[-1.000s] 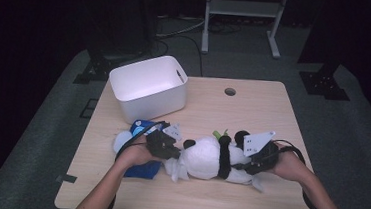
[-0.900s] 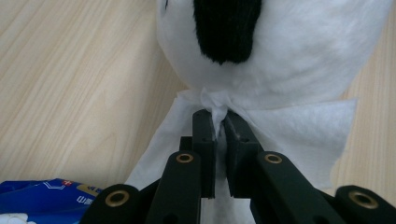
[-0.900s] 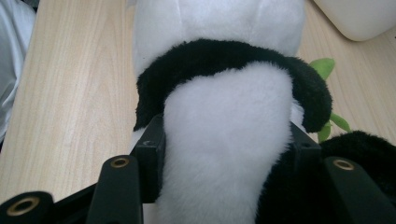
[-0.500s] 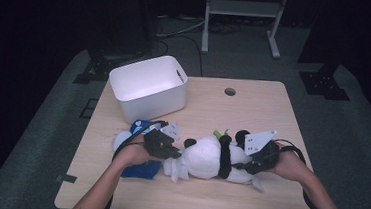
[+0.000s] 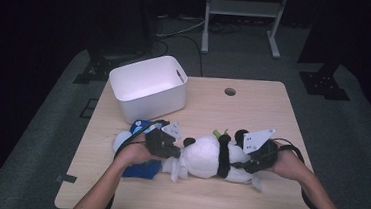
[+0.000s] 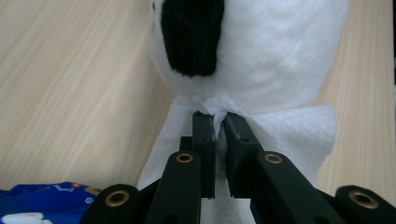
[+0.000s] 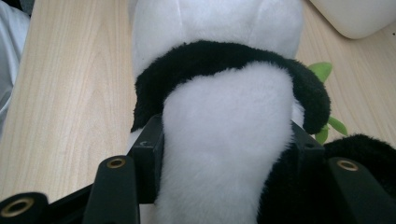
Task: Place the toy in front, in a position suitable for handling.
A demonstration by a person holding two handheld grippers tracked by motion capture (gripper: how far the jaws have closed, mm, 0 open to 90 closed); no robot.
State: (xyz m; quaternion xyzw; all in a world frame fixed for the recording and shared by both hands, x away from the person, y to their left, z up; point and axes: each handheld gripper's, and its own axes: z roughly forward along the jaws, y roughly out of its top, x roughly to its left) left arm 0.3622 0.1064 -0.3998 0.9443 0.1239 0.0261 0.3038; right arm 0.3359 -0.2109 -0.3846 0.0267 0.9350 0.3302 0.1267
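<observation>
A black-and-white plush panda [image 5: 204,156] lies on its side near the front of the wooden table [image 5: 273,116]. A piece of white tissue [image 5: 178,168] bunches at its head end. My left gripper [image 5: 175,153] comes in from the left. In the left gripper view, my left gripper [image 6: 218,121] is shut on a pinched fold of the tissue [image 6: 289,126], right against the panda's head [image 6: 280,46]. My right gripper [image 5: 239,165] comes in from the right. In the right gripper view, my right gripper [image 7: 226,137] clamps the panda's white belly [image 7: 224,186] from both sides.
A white plastic bin [image 5: 147,84] stands at the back left of the table. A blue packet [image 5: 141,168] and a white object [image 5: 120,139] lie under the left hand. A green leaf [image 7: 322,70] sticks out beside the panda. A cable hole [image 5: 230,91] sits at the far middle.
</observation>
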